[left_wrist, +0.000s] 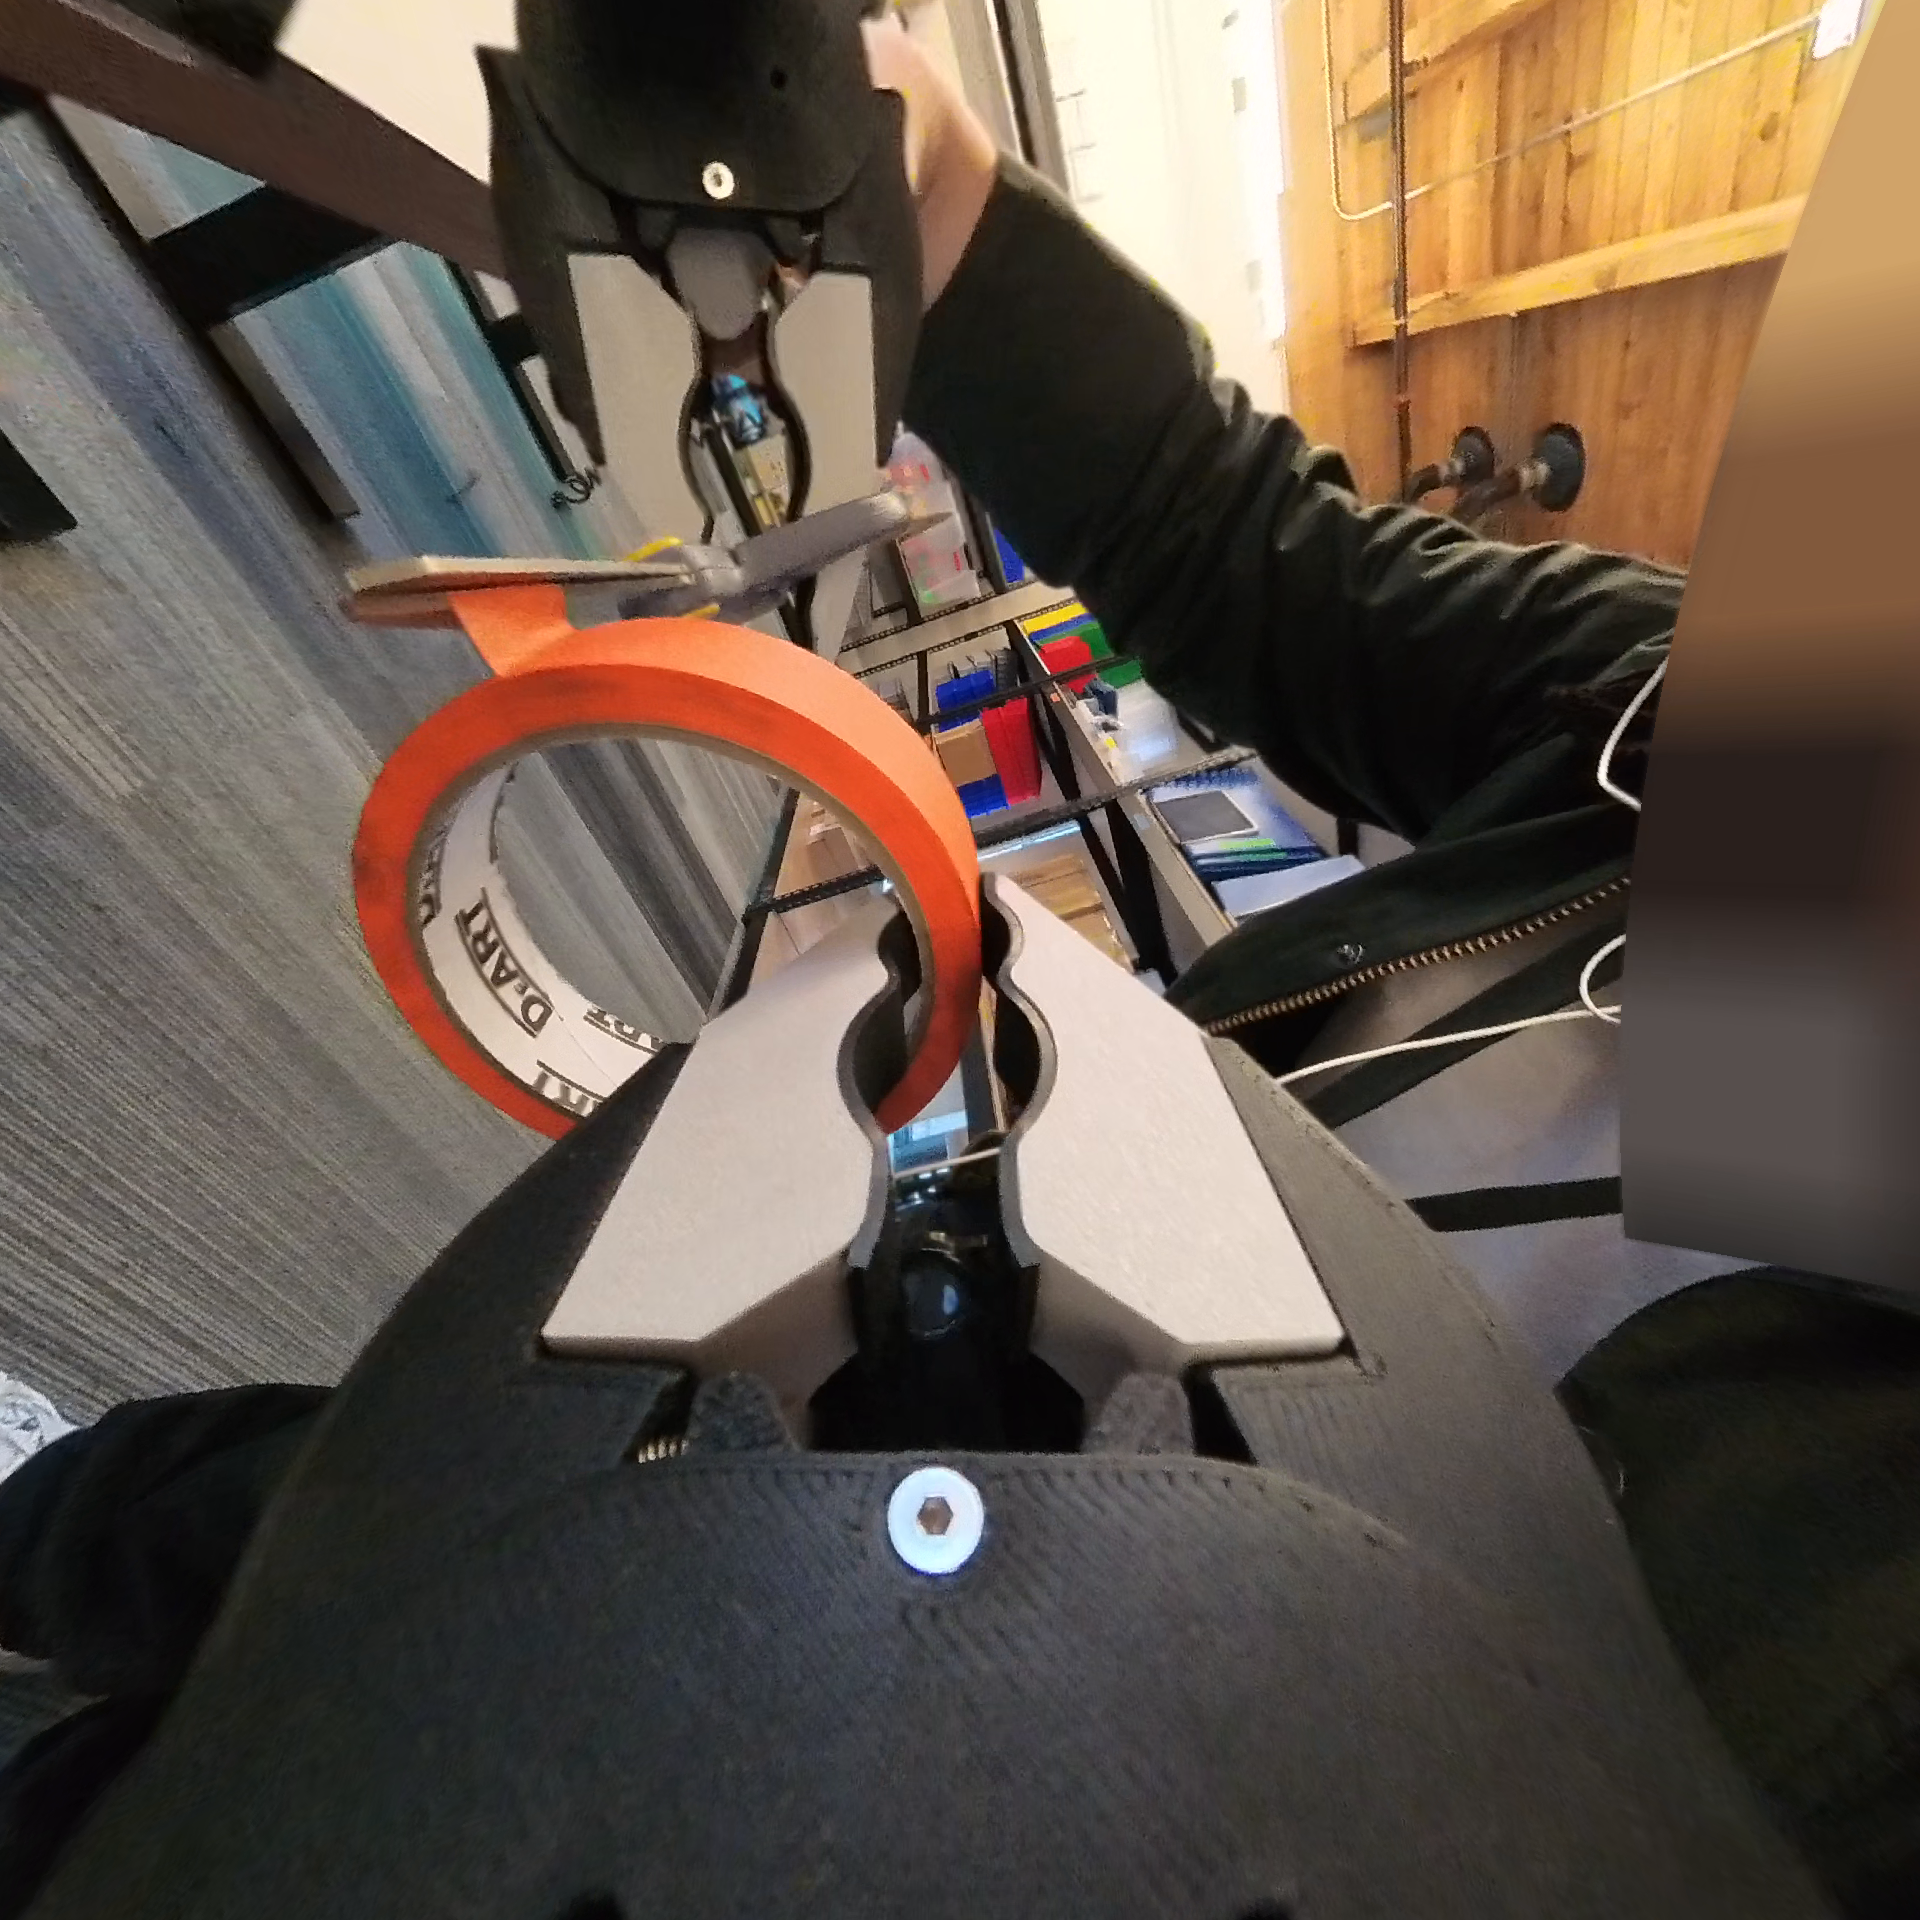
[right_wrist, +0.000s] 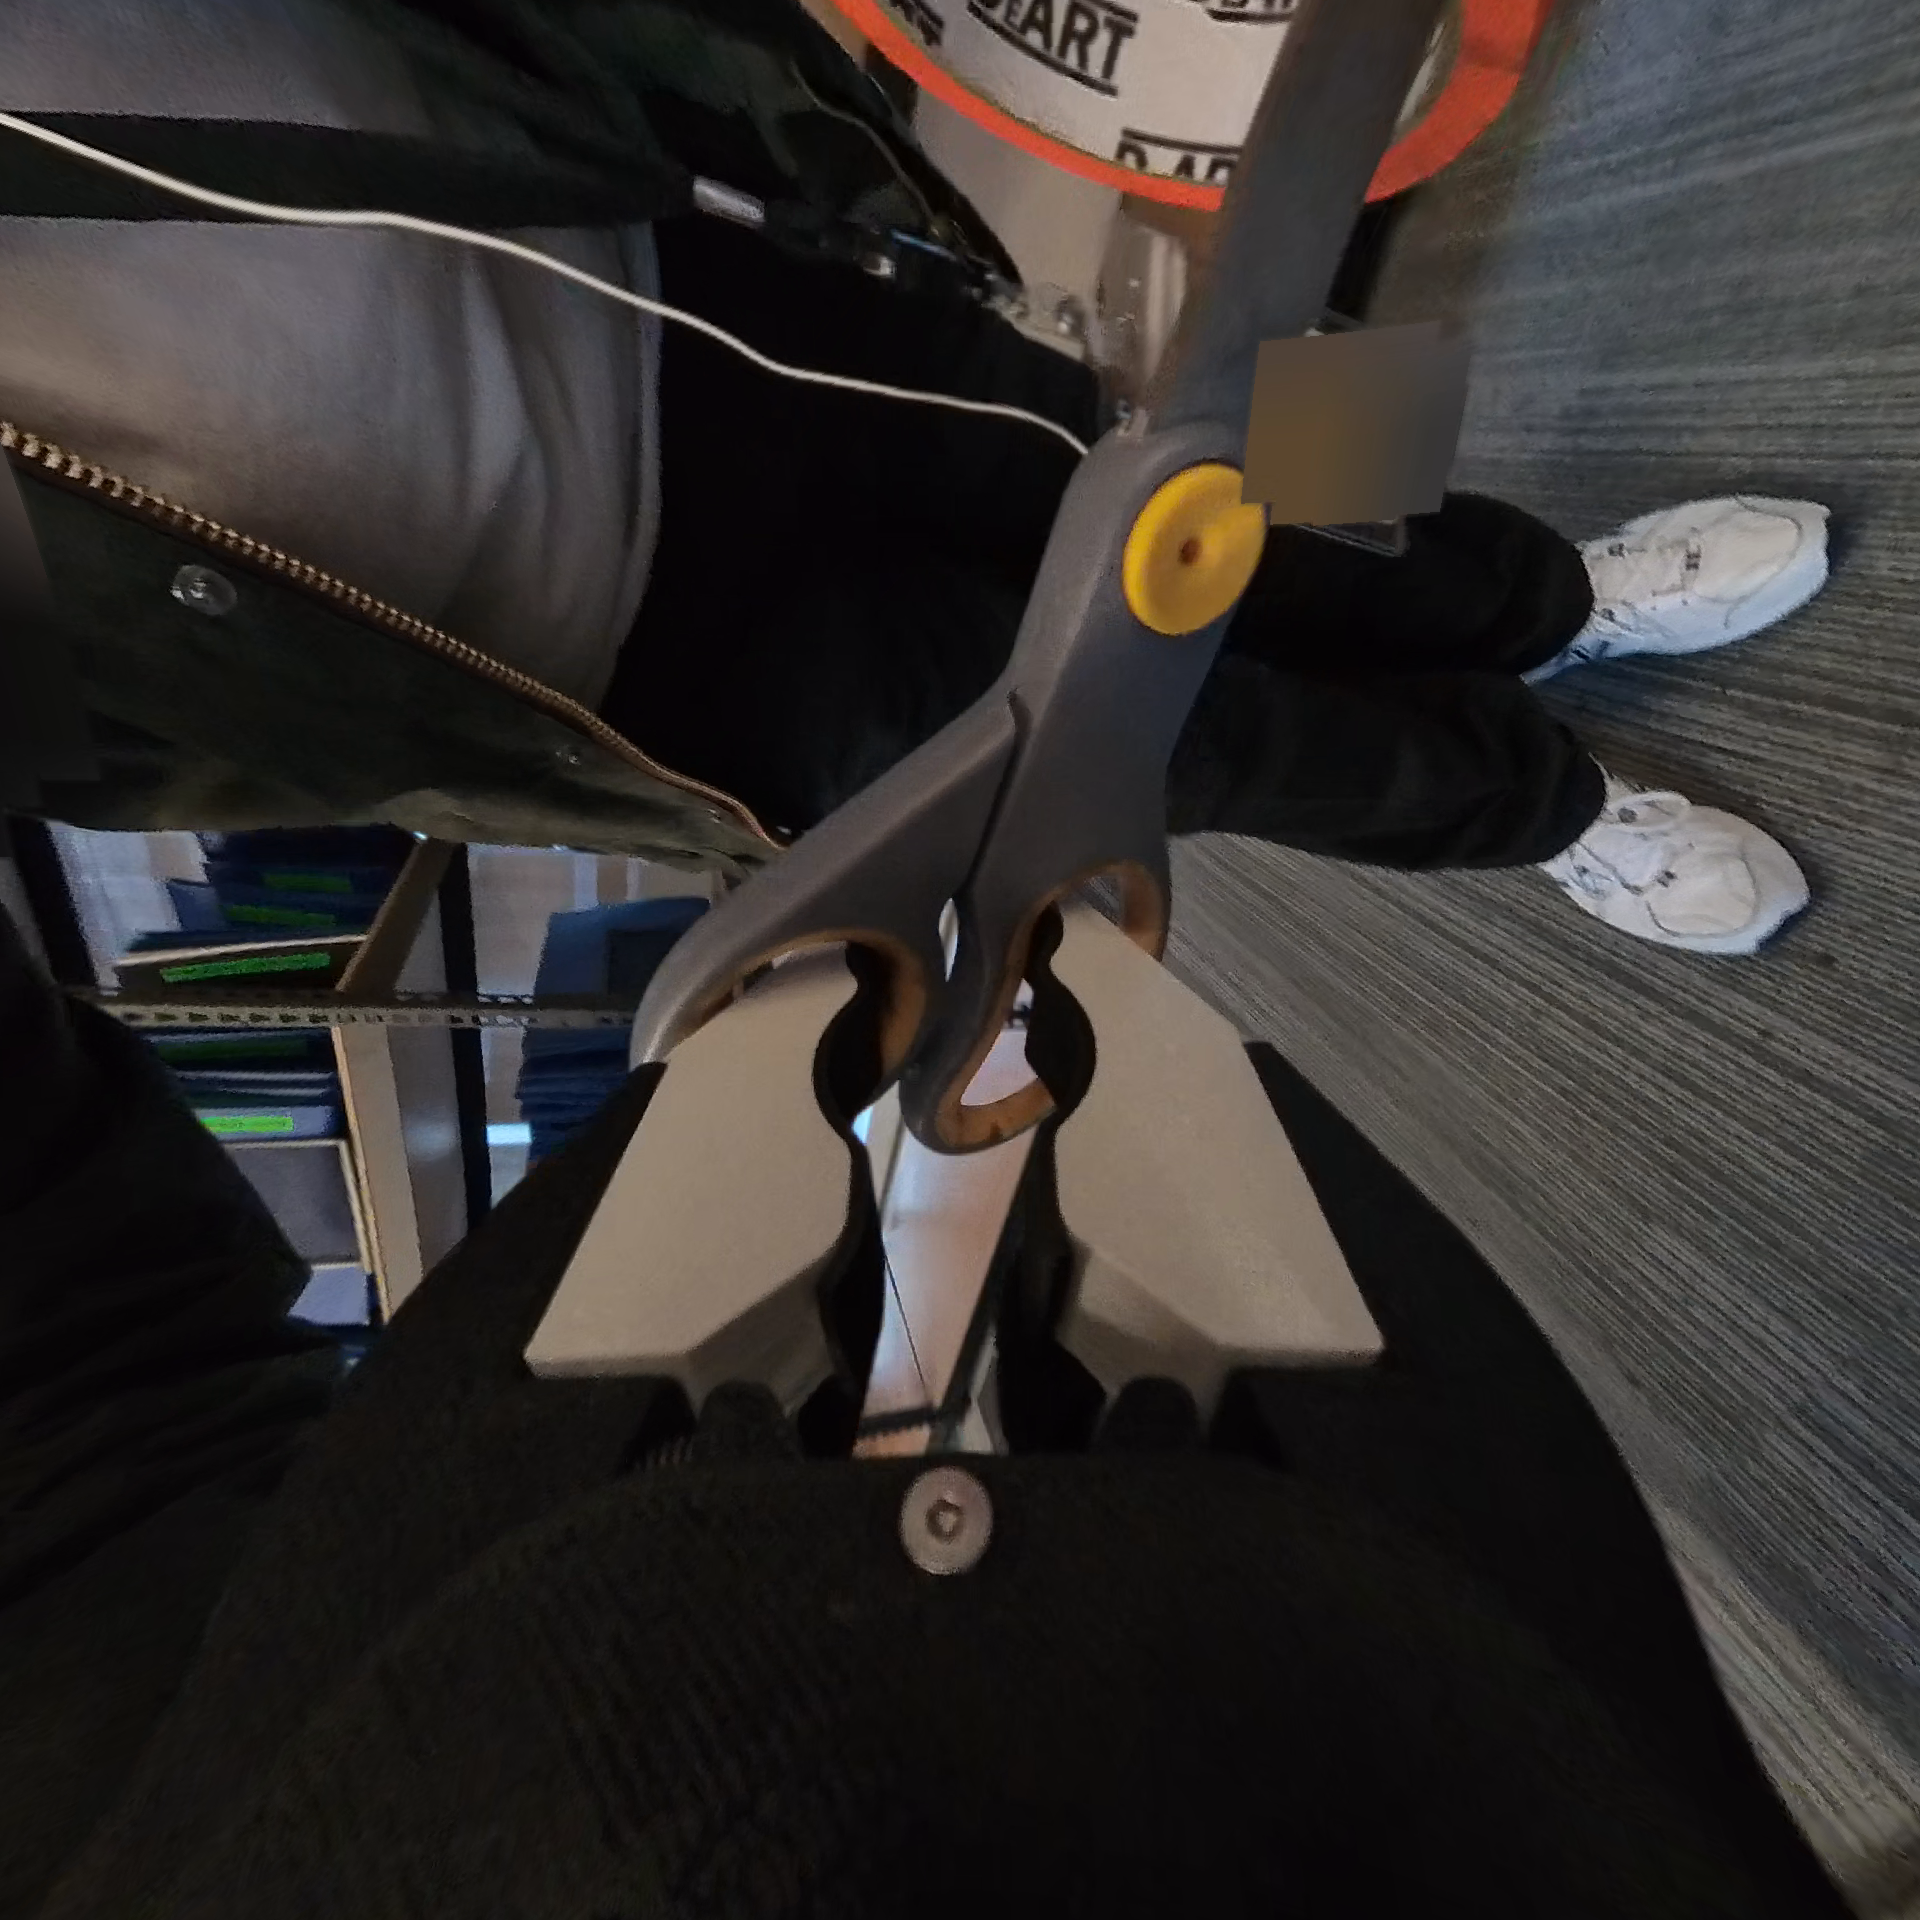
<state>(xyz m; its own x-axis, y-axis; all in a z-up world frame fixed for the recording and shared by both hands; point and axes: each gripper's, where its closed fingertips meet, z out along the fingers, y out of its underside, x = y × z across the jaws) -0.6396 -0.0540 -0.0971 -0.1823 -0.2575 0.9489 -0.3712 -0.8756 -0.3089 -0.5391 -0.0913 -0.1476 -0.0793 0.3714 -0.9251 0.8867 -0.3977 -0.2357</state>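
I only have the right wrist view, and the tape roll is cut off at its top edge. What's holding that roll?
Observer: The left gripper. Its fingers pinch the rim of the orange tape roll, which stands on edge.
Operator: Is any tape peeled off?
Observer: Yes, a short strip rises from the roll's top to the scissors blades.
Operator: Are the blades open?
Observer: They look nearly shut, lying across the strip's end.

Black textured claw (left_wrist: 961, 997) bodies w/ grey scalloped fingers (right_wrist: 727, 1153), silver hex screw (left_wrist: 935, 1522) each. Black zip jacket (right_wrist: 343, 644), grey shirt, thin white cable, white sneakers (right_wrist: 1704, 566).
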